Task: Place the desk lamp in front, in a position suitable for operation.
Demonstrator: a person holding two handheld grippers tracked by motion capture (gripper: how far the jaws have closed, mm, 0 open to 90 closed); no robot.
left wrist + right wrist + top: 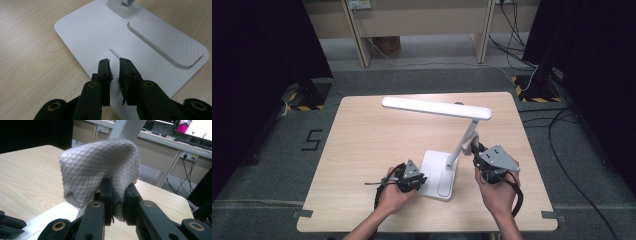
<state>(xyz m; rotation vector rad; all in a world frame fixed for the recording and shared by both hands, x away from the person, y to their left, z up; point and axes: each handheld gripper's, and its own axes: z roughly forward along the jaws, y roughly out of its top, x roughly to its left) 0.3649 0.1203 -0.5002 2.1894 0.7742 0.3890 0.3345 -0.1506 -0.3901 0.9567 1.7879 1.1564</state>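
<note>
A white desk lamp stands on the wooden table (362, 145), with its flat base (438, 175), slanted arm (464, 142) and long head (437, 107). My left gripper (416, 180) rests over the base's left edge. In the left gripper view its jaws (113, 62) are shut on a thin white stick (114, 53) whose tip touches the base (95, 42). My right gripper (478, 151) is beside the lamp's arm. Its jaws (117, 186) are shut on a grey quilted cloth (100, 167), bunched up in front of the arm (127, 127).
The base carries a power symbol (80, 30) and a textured recessed pad (165, 40). Bare tabletop lies to the left and behind the lamp. Cables (562, 150) run over the grey floor to the right, and desk legs (359, 35) stand beyond the table.
</note>
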